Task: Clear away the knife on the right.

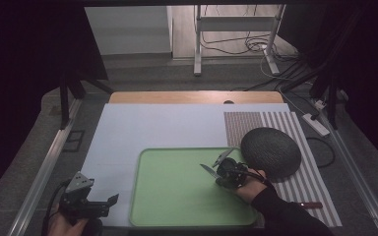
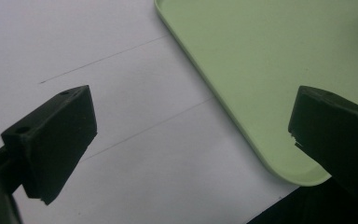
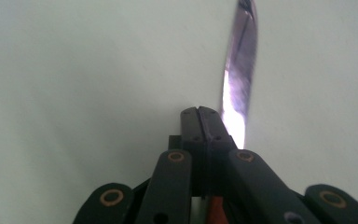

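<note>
Knife (image 3: 238,79) blade is seen jutting past the closed jaws of the right tool (image 3: 204,122), over the pale green tray (image 1: 177,196). In the right gripper view the two black jaws are pressed together, a red-orange piece is glimpsed low between the linkages, and the blade runs up beside the jaw tips. Whether the knife is clamped or merely lies alongside cannot be told. In the high view the right tool (image 1: 215,172) is held low over the tray's right part, pointed toward the far left, with the dark-sleeved forearm brought in from the lower right. A dark grey domed cover (image 1: 270,151) rests just beside it on a striped mat (image 1: 305,182). The left tool (image 1: 109,200) is held near the surface's front-left edge, jaws spread wide with nothing between them, above white sheet (image 2: 135,130) and the tray's corner.
</note>
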Motion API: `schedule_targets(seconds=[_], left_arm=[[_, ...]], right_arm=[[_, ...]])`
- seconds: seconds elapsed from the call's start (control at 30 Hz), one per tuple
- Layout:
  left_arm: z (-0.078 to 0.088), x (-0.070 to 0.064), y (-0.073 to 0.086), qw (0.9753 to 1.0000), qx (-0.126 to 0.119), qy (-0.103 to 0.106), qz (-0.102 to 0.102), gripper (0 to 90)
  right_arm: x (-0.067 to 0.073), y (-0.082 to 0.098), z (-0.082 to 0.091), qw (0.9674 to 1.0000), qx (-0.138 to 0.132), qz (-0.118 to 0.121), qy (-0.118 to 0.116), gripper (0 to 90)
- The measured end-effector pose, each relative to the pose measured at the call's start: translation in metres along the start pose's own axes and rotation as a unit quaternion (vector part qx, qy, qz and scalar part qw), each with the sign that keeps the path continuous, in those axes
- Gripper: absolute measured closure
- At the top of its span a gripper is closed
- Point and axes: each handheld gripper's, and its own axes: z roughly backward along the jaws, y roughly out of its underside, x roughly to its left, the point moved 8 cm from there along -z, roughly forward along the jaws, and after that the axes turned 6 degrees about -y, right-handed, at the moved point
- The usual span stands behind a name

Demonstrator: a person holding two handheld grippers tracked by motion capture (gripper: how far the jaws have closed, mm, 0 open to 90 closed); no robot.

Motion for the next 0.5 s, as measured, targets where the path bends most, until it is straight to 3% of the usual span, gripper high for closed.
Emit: schedule_targets(seconds=[0.3,0.5], left_arm=[[0.0,0.0,0.0,1.0,-0.001,0.0,-0.002,1.6],[0.0,-0.001,0.0,1.0,-0.001,0.0,-0.002,1.7]], right_arm=[[-0.03,0.022,0.015,0.9985,-0.006,-0.055,0.005,89.4],[-0.04,0.034,0.022,0.997,-0.006,-0.076,0.01,89.4]])
